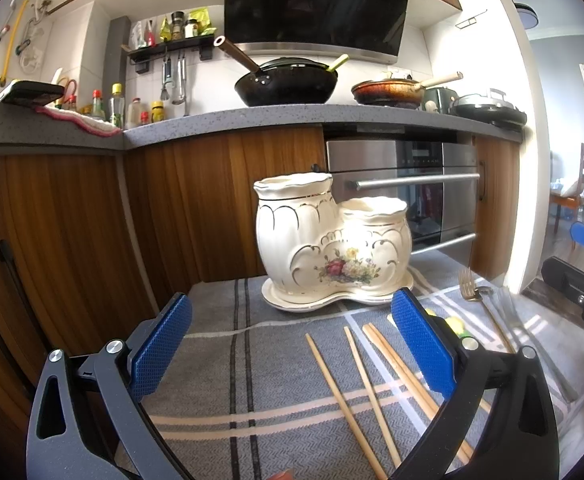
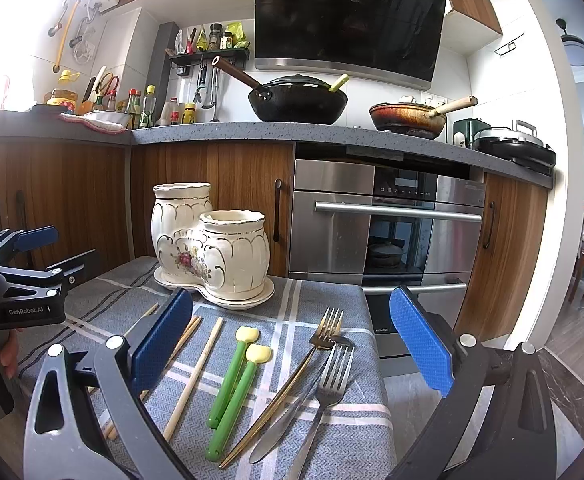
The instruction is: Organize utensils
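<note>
A cream two-pot ceramic utensil holder [image 1: 332, 240] with a flower print stands on its saucer at the far side of the table; it also shows in the right wrist view [image 2: 211, 244]. Several wooden chopsticks [image 1: 372, 392] lie on the cloth in front of it. Two green utensils with yellow ends [image 2: 233, 388], a gold fork [image 2: 292, 380], a silver fork [image 2: 328, 392] and a knife [image 2: 279, 428] lie to their right. My left gripper [image 1: 292, 336] is open and empty above the chopsticks. My right gripper [image 2: 292, 340] is open and empty above the forks.
A grey plaid cloth [image 2: 332, 440] covers the small table. Behind it are wooden cabinets [image 1: 91, 220] and a steel oven [image 2: 388, 224]. The counter above holds a black wok [image 2: 296, 100], a brown pan [image 2: 408, 118] and bottles. The table's right edge drops to the floor.
</note>
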`<state>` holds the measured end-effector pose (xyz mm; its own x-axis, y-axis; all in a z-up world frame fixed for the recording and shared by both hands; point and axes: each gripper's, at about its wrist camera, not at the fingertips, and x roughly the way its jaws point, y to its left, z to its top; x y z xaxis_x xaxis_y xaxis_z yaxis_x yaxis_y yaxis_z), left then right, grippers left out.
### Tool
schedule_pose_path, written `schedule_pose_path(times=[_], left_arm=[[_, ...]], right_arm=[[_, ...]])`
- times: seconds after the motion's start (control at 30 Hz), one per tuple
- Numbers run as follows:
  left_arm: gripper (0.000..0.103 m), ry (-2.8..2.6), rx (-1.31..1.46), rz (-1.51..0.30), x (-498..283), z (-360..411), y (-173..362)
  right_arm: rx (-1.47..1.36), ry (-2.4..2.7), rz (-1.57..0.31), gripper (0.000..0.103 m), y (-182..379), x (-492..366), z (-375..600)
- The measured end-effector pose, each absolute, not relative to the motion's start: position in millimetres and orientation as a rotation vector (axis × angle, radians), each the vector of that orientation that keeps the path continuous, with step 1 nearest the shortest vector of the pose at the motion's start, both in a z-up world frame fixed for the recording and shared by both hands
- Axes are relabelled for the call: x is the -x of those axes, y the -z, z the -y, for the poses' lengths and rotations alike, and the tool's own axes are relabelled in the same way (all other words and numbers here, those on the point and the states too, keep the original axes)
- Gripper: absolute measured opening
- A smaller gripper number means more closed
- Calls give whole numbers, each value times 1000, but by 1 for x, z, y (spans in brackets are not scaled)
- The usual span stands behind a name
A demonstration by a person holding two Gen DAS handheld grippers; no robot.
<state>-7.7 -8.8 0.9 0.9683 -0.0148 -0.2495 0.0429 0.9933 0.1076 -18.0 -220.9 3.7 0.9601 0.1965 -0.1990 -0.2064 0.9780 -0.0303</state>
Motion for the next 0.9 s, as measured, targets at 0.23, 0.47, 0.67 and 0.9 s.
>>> schedule_pose_path(times=[0.23, 0.47, 0.67, 0.9], left_arm=[[99, 28, -115, -254, 8, 9, -1], [99, 29, -116, -254, 8, 9, -1], [99, 29, -116, -254, 8, 9, -1], [99, 28, -116, -255, 8, 9, 0]], right_arm=[[53, -204, -197, 98, -4, 18, 220], [53, -204, -199, 98, -4, 18, 220], [54, -203, -199, 98, -3, 18, 220], [56, -203, -200, 98, -3, 17, 219]])
